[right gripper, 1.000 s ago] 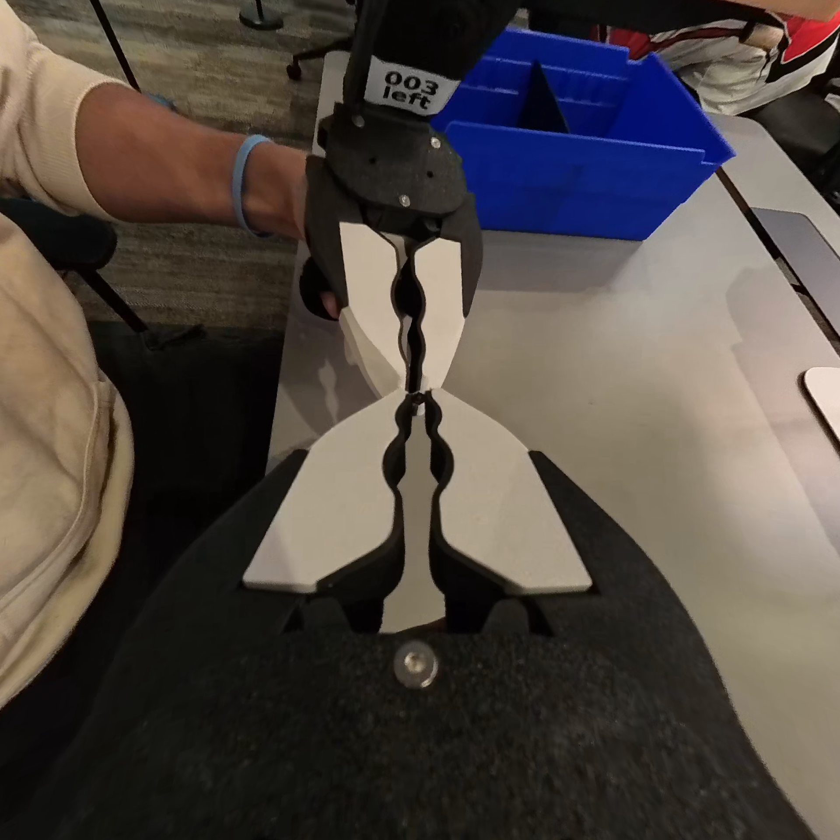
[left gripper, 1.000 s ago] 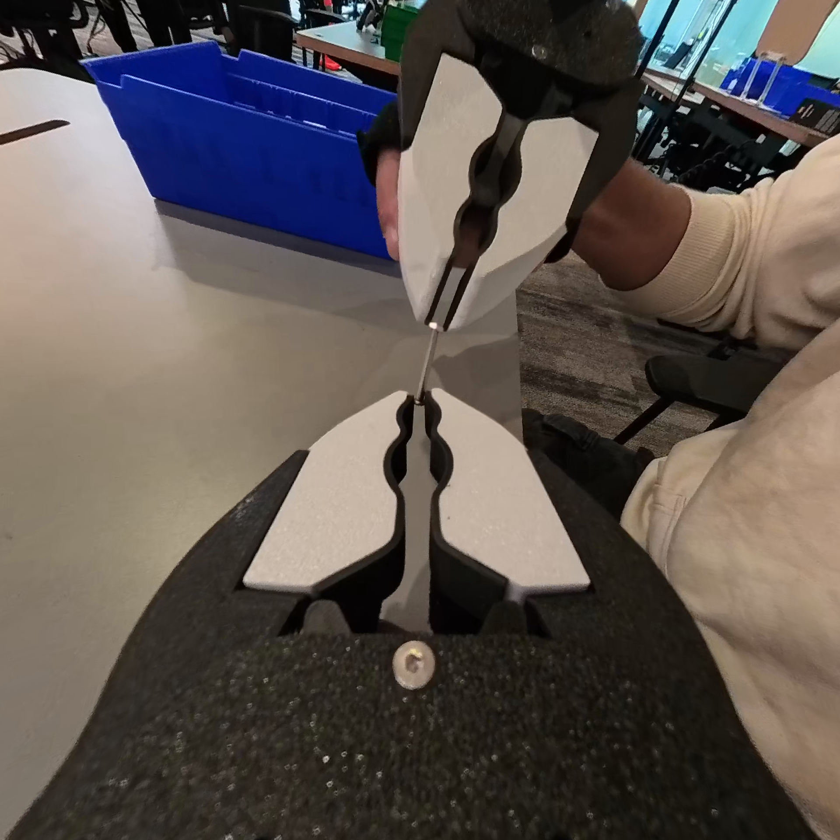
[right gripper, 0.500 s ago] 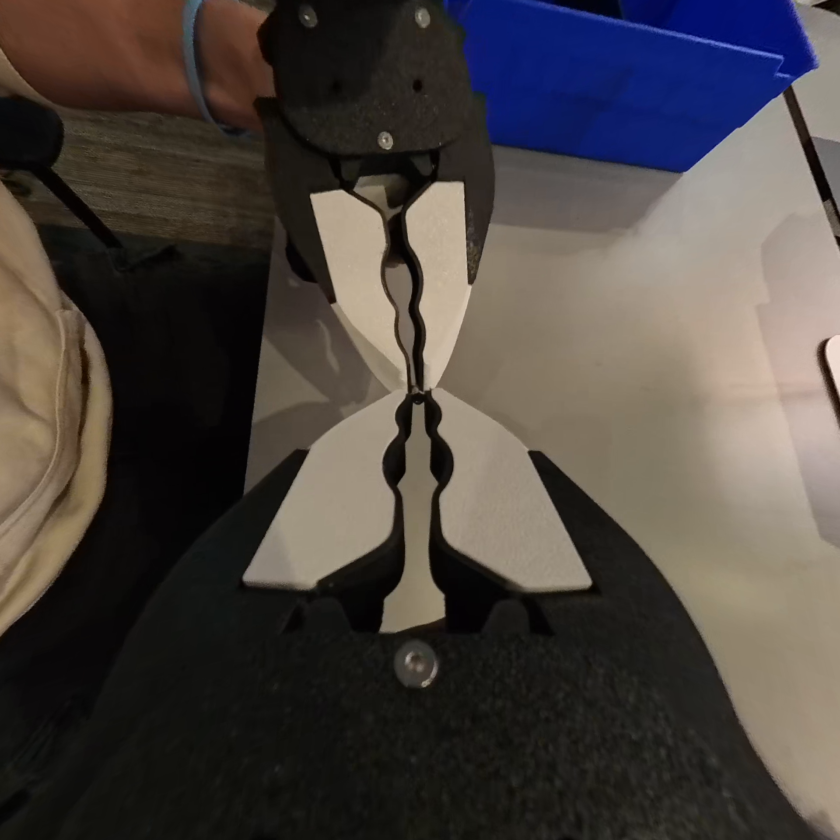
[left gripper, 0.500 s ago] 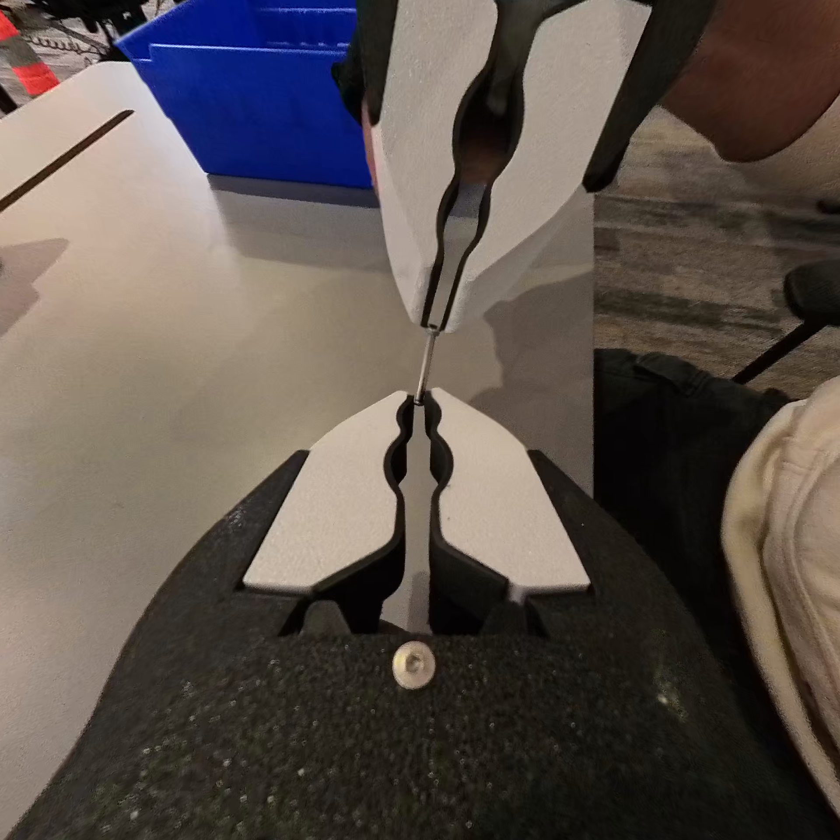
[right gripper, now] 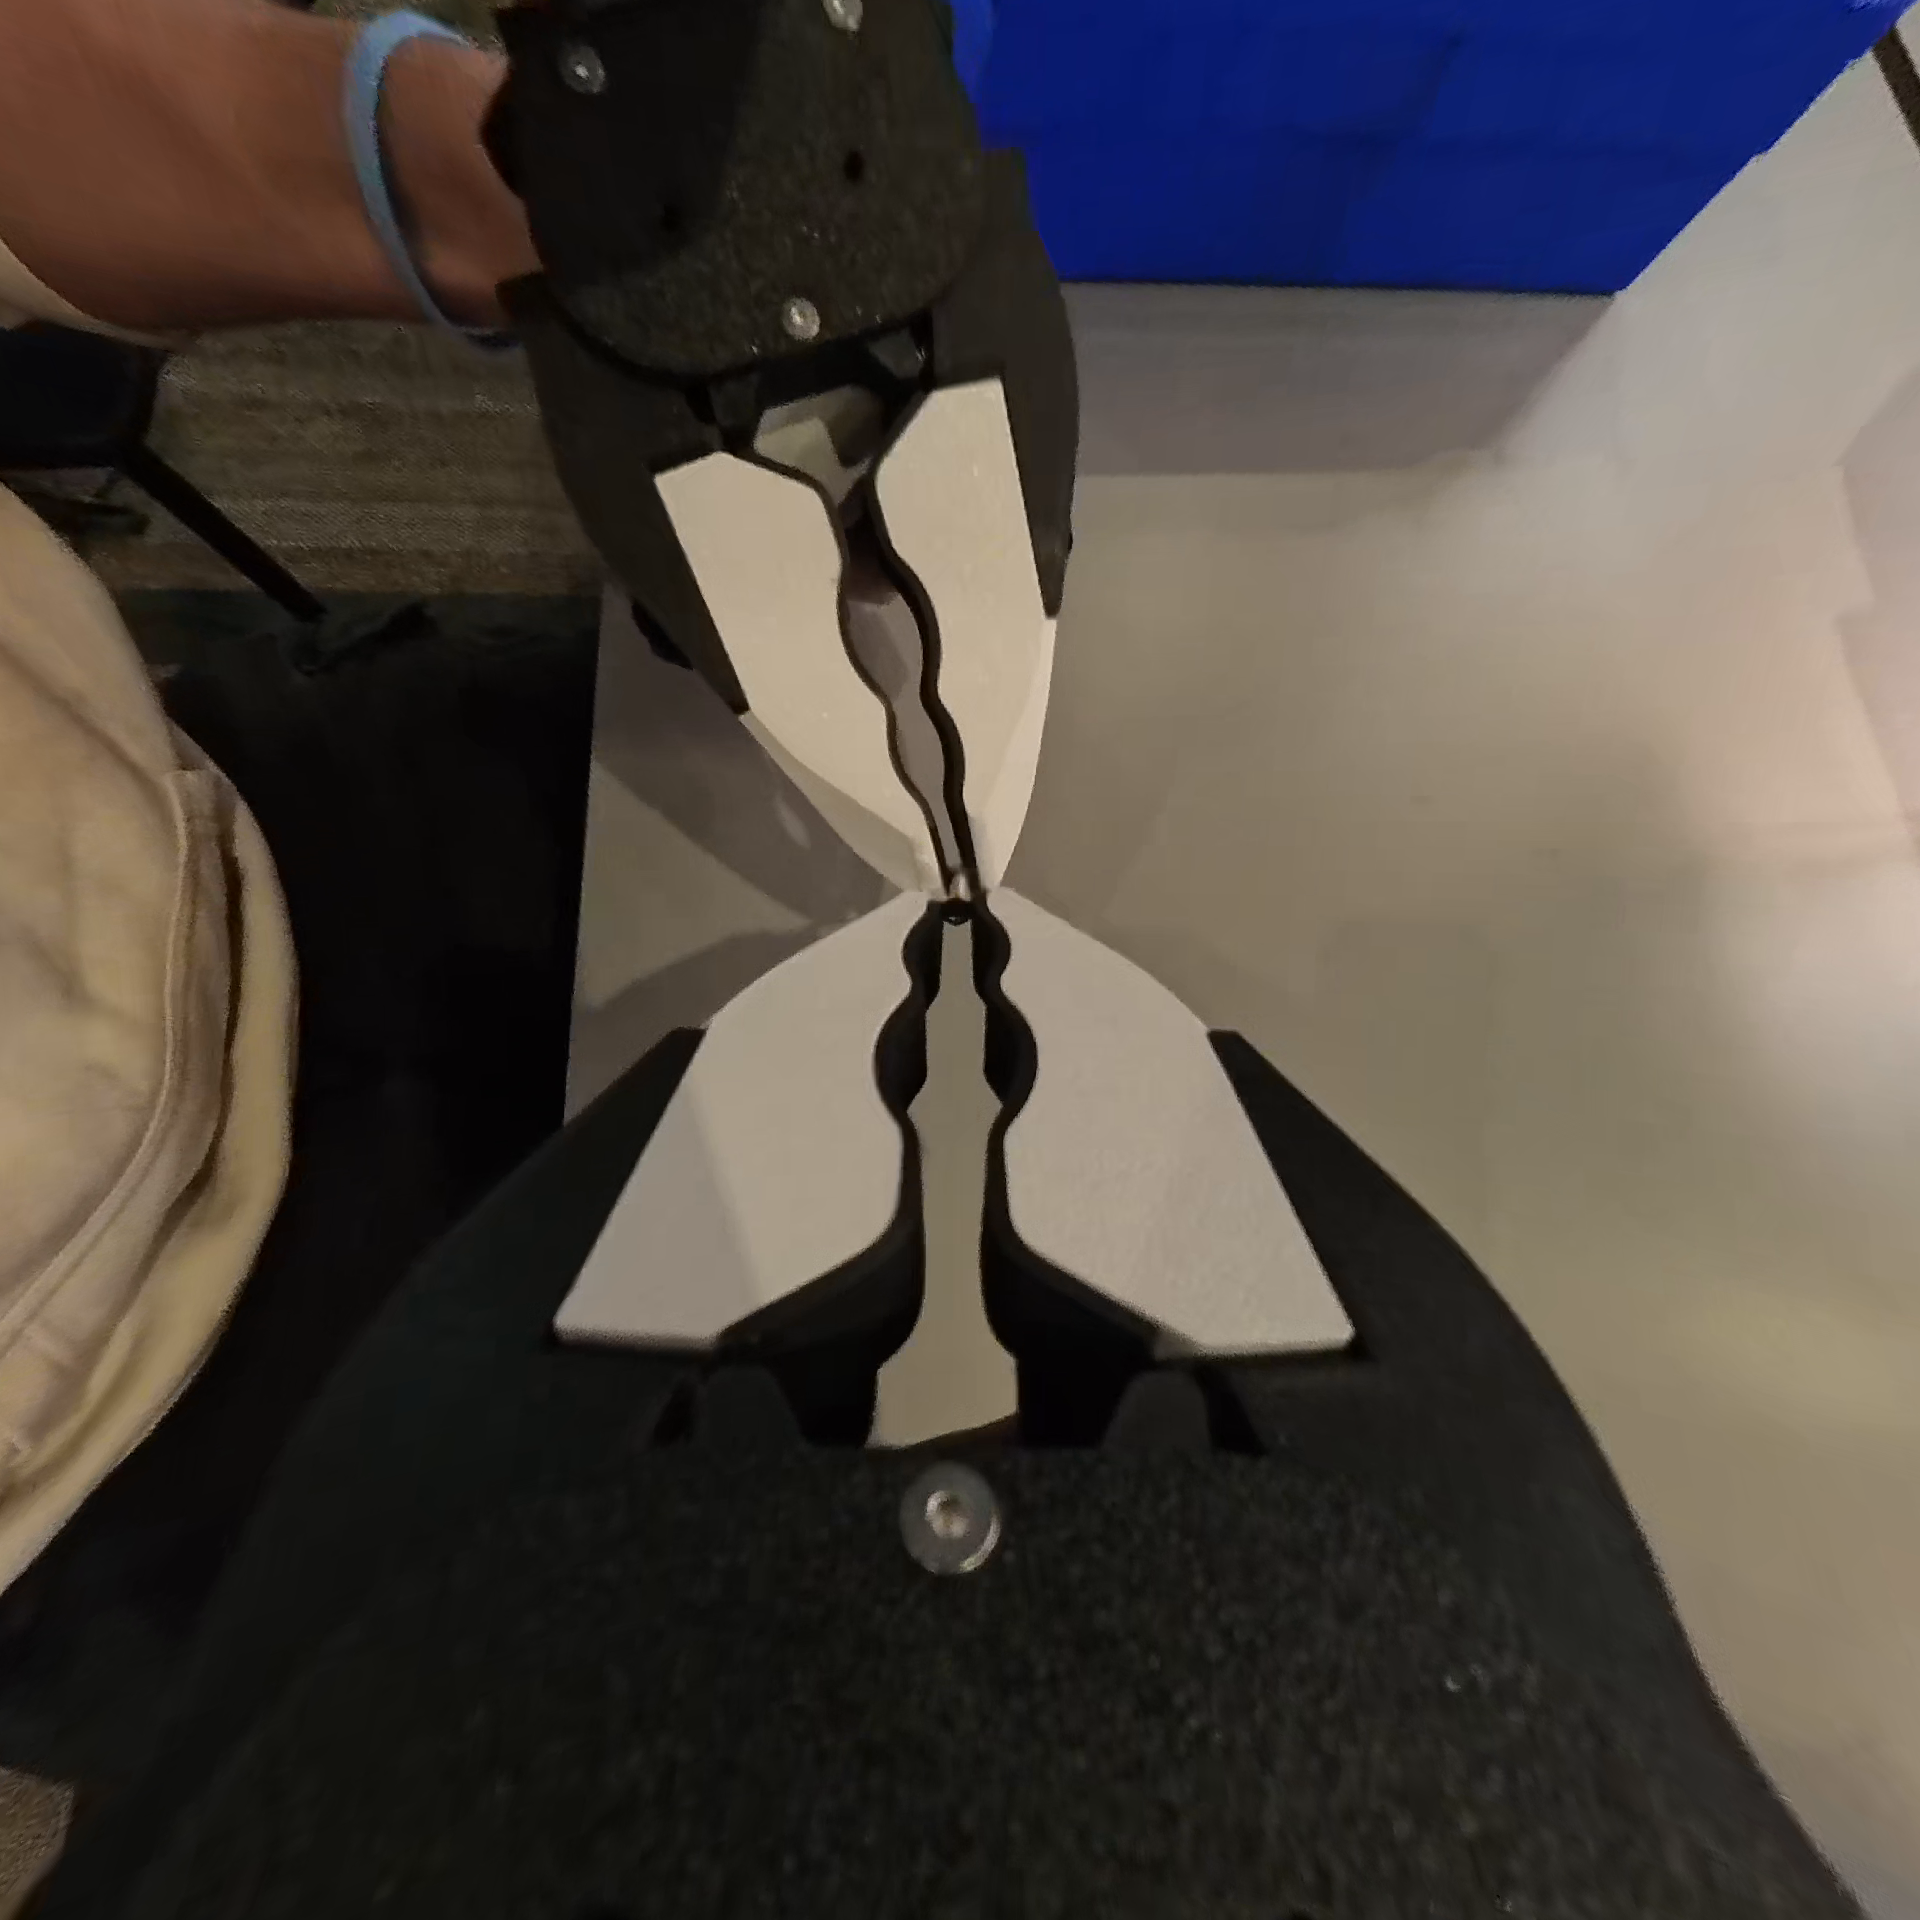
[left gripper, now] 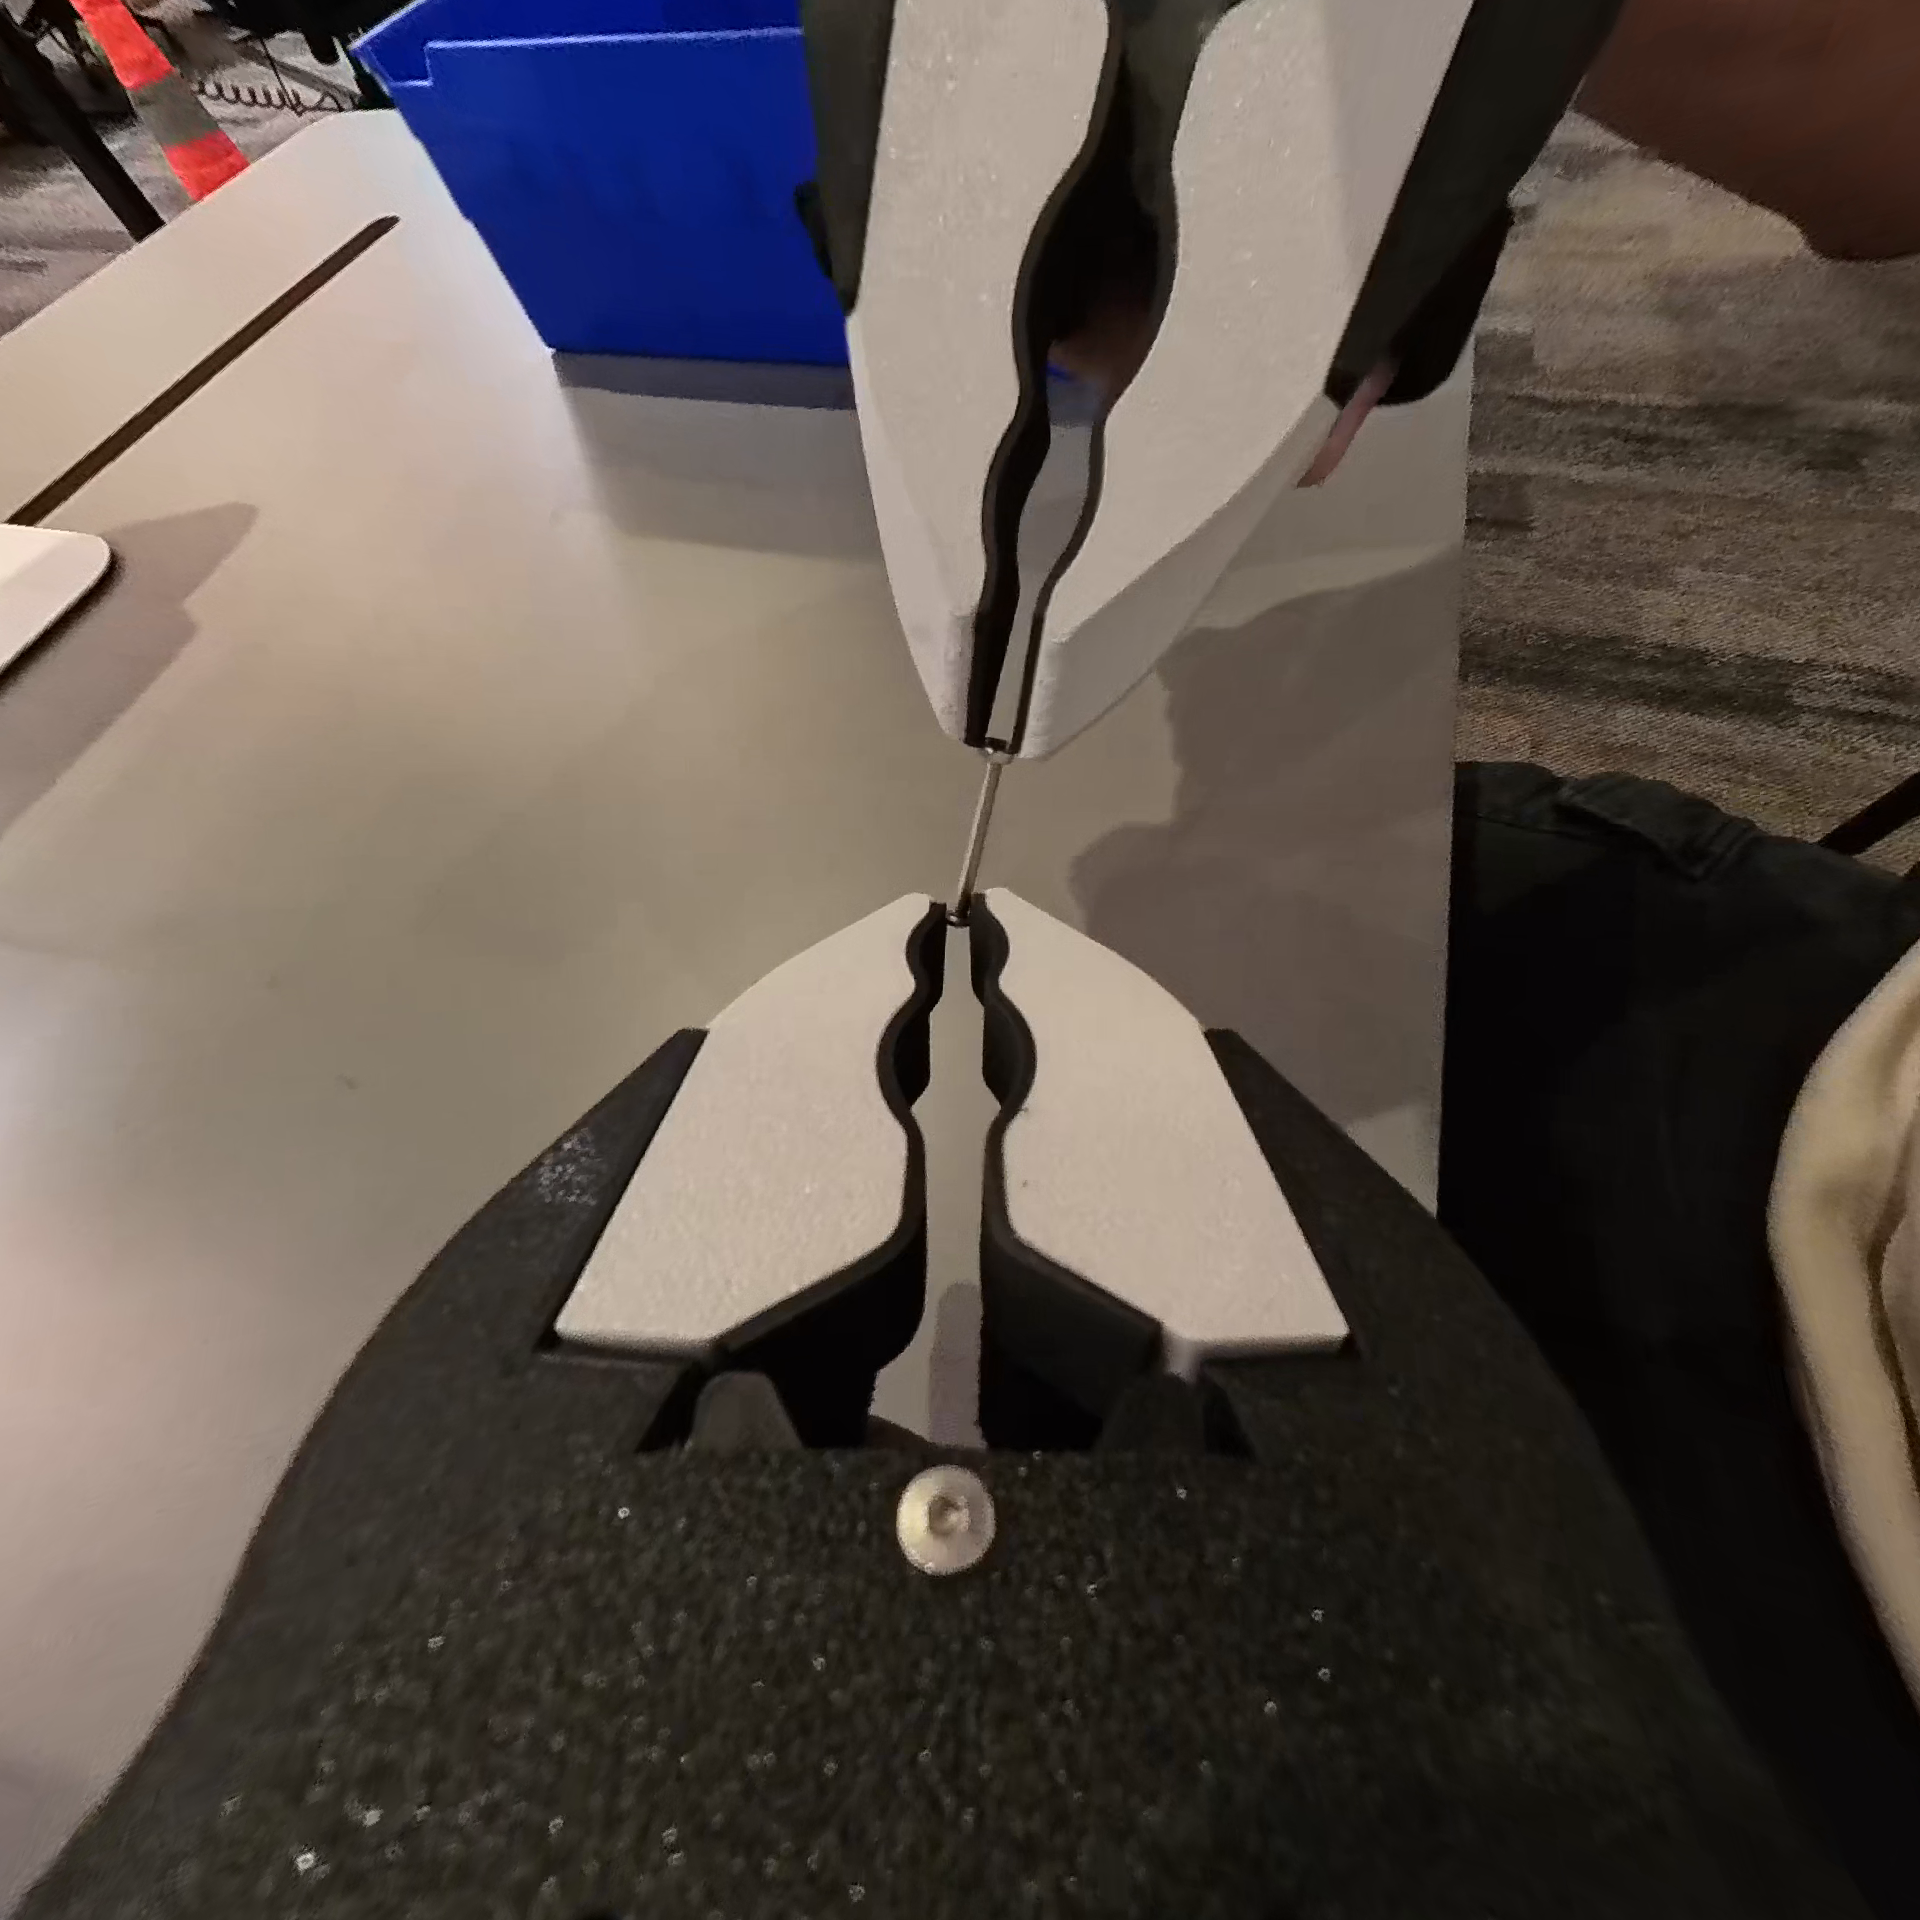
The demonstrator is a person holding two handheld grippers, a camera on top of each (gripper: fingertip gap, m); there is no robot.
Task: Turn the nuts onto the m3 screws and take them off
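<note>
A thin silver m3 screw (left gripper: pixel 979 826) spans the gap between the two grippers above the grey table (left gripper: pixel 416 727). My left gripper (left gripper: pixel 957 912) is shut on the screw's near end. My right gripper (left gripper: pixel 1000 740) comes down from above and is shut on a small silver nut (left gripper: pixel 995 744) at the screw's far end. In the right wrist view my right gripper (right gripper: pixel 955 914) meets the left gripper (right gripper: pixel 962 881) tip to tip. The screw is foreshortened there, with only a silver glint (right gripper: pixel 961 886) showing.
A blue plastic bin (left gripper: pixel 623 208) stands at the back of the table and also shows in the right wrist view (right gripper: pixel 1455 135). The table's edge (left gripper: pixel 1455 727) runs just beside the grippers, with the person's lap and cream sleeve (left gripper: pixel 1849 1299) beyond. A white flat object (left gripper: pixel 42 582) lies at the left.
Both grippers have swung round together while holding the screw, so the bin and table have shifted in both views. The right gripper looms larger in the left wrist view. The grips are unchanged.
</note>
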